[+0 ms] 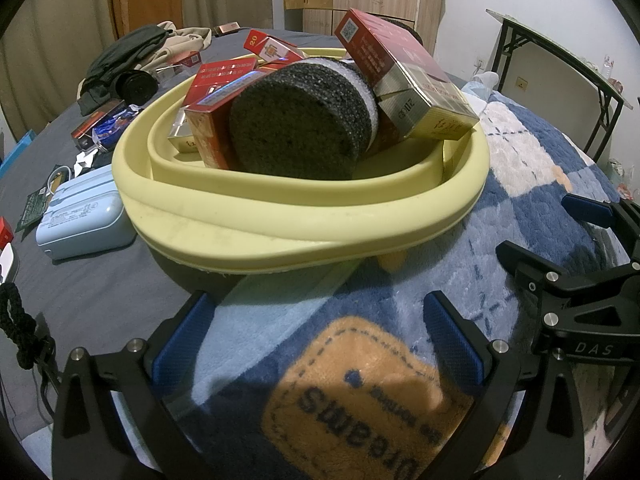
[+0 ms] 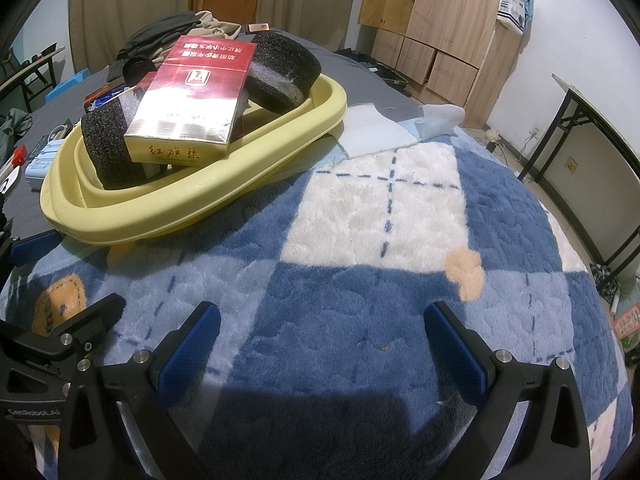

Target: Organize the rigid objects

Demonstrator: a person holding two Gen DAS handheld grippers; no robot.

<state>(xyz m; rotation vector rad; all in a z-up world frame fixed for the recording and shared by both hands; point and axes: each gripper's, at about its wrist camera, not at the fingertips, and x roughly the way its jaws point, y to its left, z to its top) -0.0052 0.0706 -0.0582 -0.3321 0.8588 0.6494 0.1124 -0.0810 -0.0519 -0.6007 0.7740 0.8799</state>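
Observation:
A pale yellow basin [image 1: 304, 216] [image 2: 168, 208] sits on the bed, half on a blue checked blanket. It holds a dark foam roll [image 1: 304, 120] [image 2: 108, 148], a second dark foam piece [image 2: 286, 68], a large red-and-gold carton [image 1: 408, 76] [image 2: 192, 96] leaning on top, and smaller red boxes [image 1: 216, 92]. My left gripper [image 1: 316, 344] is open and empty, just in front of the basin. My right gripper [image 2: 322, 344] is open and empty over the blanket, right of the basin; it also shows in the left wrist view [image 1: 568, 236].
A light blue case [image 1: 84, 216], small boxes [image 1: 100, 124], a black lens-like object [image 1: 138, 84] and dark clothes [image 1: 128, 52] lie on the grey sheet left of the basin. Wooden cabinets [image 2: 440, 20] and a folding table [image 2: 600, 120] stand beyond the bed.

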